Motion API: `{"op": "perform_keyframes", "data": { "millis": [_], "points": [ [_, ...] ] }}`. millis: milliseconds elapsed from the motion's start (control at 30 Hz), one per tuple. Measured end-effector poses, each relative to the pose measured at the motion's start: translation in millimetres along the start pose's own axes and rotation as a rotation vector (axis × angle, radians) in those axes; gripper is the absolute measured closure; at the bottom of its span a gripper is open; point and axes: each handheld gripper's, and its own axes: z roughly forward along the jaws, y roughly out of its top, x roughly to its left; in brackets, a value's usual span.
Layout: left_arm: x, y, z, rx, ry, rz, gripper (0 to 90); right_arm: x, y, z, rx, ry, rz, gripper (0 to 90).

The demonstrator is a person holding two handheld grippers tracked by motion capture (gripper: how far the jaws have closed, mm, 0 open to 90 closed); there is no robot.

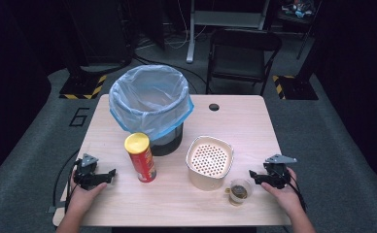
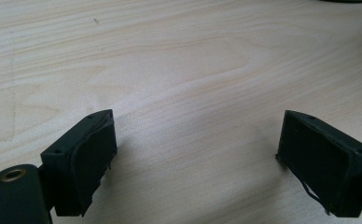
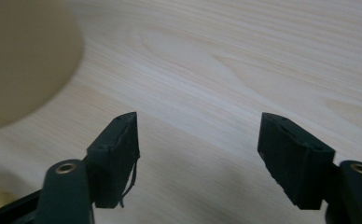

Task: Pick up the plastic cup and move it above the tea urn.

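The person's right gripper [image 1: 252, 175] rests on the table [image 1: 177, 204] just beside a small clear cup [image 1: 238, 190], its jaws parted with nothing but bare wood between them in the right gripper view. The left gripper [image 1: 110, 173] lies near the table's left edge, likewise released and empty, its pads [image 2: 93, 158] spread wide over plain tabletop.

The cup is the nearest thing to the working hand, so I take it as the piece to be picked up. It stands upright in front of the cream strainer basket [image 1: 209, 160], close to it or perhaps touching; from here I cannot tell which. It looks like thin plastic: light, easily squashed, and apt to slide on smooth wood. There seems to be something dark and yellowish in the bottom, though the high view is too coarse to say what. A gentle squeeze across the middle of the wall, below the rim, would suit it best; too hard and it will buckle, and tilting it could spill what is inside.

The strainer basket has a perforated floor and appears empty. Behind it stands a dark bin lined with a pale blue bag [image 1: 150, 99], open-mouthed, with nothing visible inside. A red crisp tube [image 1: 141, 158] with a yellow lid stands upright in front of the bin, lid on.
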Motion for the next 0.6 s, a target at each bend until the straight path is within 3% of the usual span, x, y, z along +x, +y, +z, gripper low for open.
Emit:
{"op": "perform_keyframes", "data": {
  "millis": [133,167,267,300,400,467,500,600],
  "points": [
    [0.0,0.0,0.0,0.0,0.0,0.0,11.5,6.7,6.5,-11.7,-0.013,0.05,0.02,31.8],
    [-0.1,0.0,0.0,0.0,0.0,0.0,11.6,13.6,10.9,-21.8,-0.025,0.088,0.021,34.6],
    [0.0,0.1,0.0,-0.001,-0.002,0.003,11.6,17.9,13.7,-27.8,-0.034,0.103,0.015,36.6],
    [0.0,0.1,-0.1,0.002,-0.004,0.004,11.6,23.6,16.9,-36.5,-0.058,0.132,-0.004,39.1],
    [0.0,0.1,-0.1,0.001,-0.003,0.004,11.6,30.6,19.6,-43.7,-0.044,0.179,0.0,38.7],
    [0.0,0.1,-0.1,0.001,-0.003,0.005,11.6,32.7,20.2,-45.6,-0.044,0.176,-0.012,39.0],
    [0.0,0.1,-0.1,0.001,-0.004,0.004,11.6,40.4,22.3,-52.7,-0.049,0.158,-0.056,39.2],
    [-0.1,0.1,0.0,0.001,-0.005,0.004,11.6,46.2,25.1,-61.3,-0.078,0.151,-0.065,37.7]
  ]
}}
